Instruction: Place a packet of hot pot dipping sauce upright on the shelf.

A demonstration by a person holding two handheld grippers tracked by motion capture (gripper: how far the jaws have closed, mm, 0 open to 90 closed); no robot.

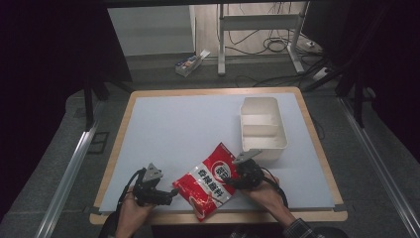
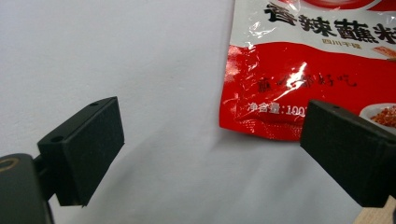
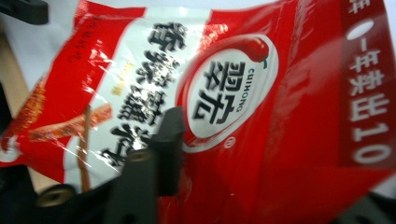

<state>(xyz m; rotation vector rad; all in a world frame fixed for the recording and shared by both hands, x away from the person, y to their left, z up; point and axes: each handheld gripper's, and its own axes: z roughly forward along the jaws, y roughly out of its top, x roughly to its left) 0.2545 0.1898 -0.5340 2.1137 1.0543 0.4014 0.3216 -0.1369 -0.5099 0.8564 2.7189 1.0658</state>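
Note:
A red and white seasoning packet [image 1: 208, 181] lies near the table's front edge, its right part lifted a little. My right gripper [image 1: 233, 177] is shut on the packet's right edge. In the right gripper view one black jaw presses on top of the packet [image 3: 243, 93] at the gripper [image 3: 175, 135], and the packet hides the other jaw. My left gripper [image 1: 170, 196] rests low just left of the packet, open. In the left gripper view its jaws stand wide apart [image 2: 212, 121], and the packet's lower corner [image 2: 280, 88] lies ahead, closer to the right-hand jaw and untouched.
A white divided bin [image 1: 285, 131] stands on the right side of the pale mat [image 1: 183, 129], just behind my right gripper. The table's wooden edge [image 1: 223, 217] runs close in front of both hands. Table legs and cables lie beyond the far edge.

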